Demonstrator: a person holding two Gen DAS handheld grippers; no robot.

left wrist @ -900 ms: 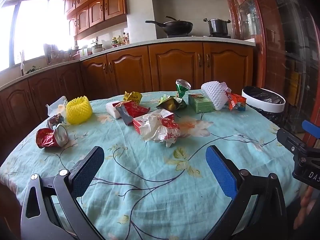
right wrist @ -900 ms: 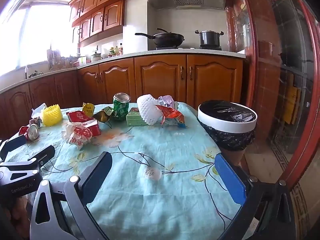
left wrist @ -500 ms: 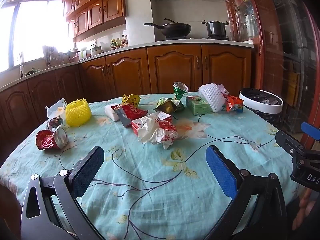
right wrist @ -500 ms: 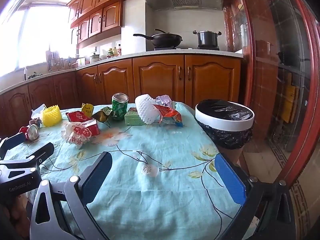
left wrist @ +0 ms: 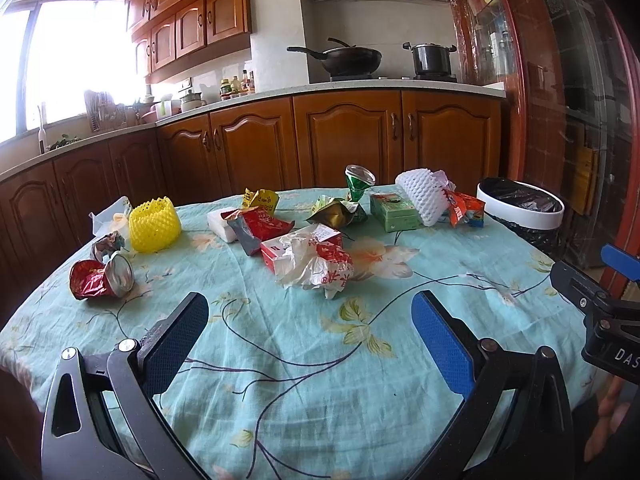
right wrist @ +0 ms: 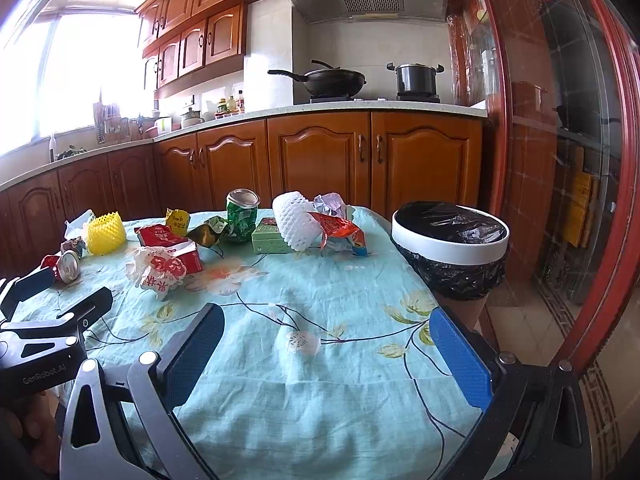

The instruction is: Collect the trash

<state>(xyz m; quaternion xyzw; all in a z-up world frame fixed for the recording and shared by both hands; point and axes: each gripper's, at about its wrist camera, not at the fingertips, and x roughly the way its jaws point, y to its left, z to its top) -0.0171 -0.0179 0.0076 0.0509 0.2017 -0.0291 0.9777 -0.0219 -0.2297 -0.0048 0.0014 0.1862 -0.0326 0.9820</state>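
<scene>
Left-wrist view. The left gripper hovers over the near edge of the table, its jaws spread wide with nothing between them. Ahead of it and off its left finger lies a crushed red can on its side; just beyond stand a yellow foam net and a scrap of white paper. Straight ahead, between the lines of the two fingers, a white plastic bag is draped over a red carton, with a red wrapper and a white block behind. Farther on sit a gold-green wrapper, a crushed green can, a green box, a white foam net and an orange snack packet. Beyond its right finger stands the trash bin, lined in black, against the table's far right edge. The right gripper shows at this view's right margin.

Right-wrist view. The right gripper's jaws are likewise parted and empty, tilted slightly down at bare cloth. The bin lies ahead of its right finger, the litter ahead and to its left.

All trash remains on the table; none is held. The bin's place beside the table edge probably keeps each carry short. Wide jaws suit the bulky, crumpled pieces; collection appears not yet begun.
</scene>
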